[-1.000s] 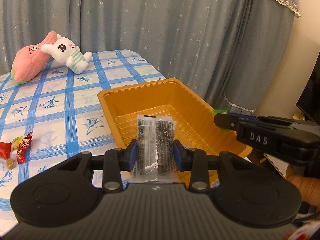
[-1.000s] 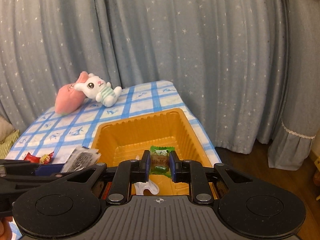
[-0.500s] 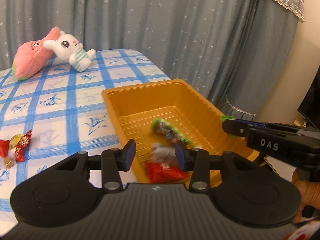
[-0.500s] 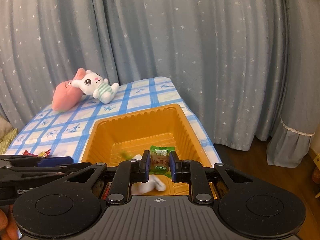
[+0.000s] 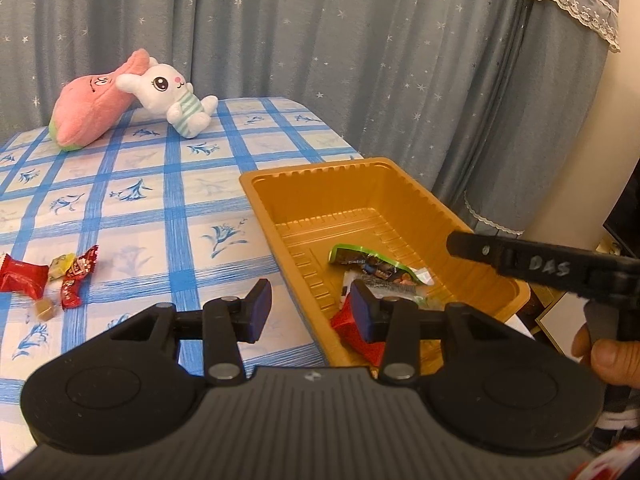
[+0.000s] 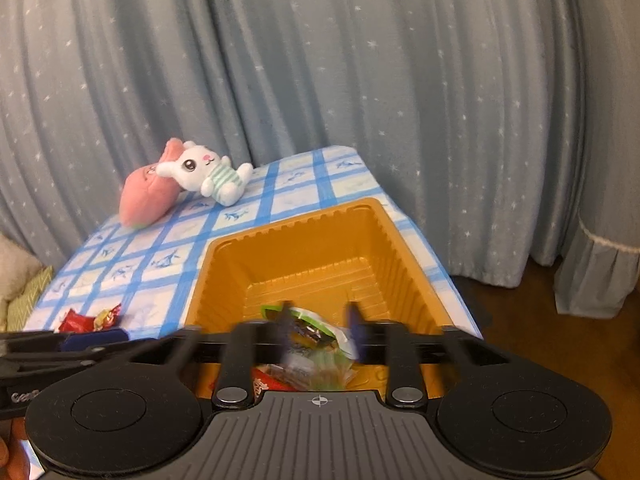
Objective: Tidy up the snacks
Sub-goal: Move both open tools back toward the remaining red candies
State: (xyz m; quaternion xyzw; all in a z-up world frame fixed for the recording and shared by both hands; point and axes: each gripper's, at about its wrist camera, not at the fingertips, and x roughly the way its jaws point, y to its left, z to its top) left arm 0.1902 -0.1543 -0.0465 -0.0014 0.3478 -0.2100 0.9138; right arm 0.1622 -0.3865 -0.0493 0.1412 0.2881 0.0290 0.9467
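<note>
1. ok, left gripper [image 5: 310, 306]: jaws apart, nothing between them. it hangs over the near left rim of the orange tray [image 5: 400, 184], straddling the tray wall and the desk [image 5: 132, 220].
2. right gripper [image 6: 318, 330]: jaws apart, nothing gripped, fingertips motion-blurred. it sits over the near end of the tray. in the left wrist view it shows as a black arm coming in from the right above the tray's right rim [image 5: 532, 266].
3. snacks in tray, all at the near end: green-edged packet [image 5: 370, 264] lying flat on the tray floor, red packet [image 5: 356, 332] nearest the camera against the near wall, and a clear/white wrapper [image 5: 420, 278] just right of the green one, touching it. far half of the tray floor is bare.
4. in the right wrist view the same pile is half hidden behind the gripper bar; the green-edged packet [image 6: 308, 322] is on top, the red packet [image 6: 266, 380] is below it on the left.
5. snacks on the desk, well left of the tray: a red packet at the left edge [image 5: 18, 280], a small yellow candy [image 5: 60, 266], a red twist-wrapped candy [image 5: 78, 276] and a small tan cube [image 5: 44, 309], bunched together.
6. far left of the desk: a pink plush [image 5: 94, 106] with a white rabbit plush [image 5: 172, 98] leaning on it.
7. blue starred curtain [image 5: 360, 60] behind the desk.
</note>
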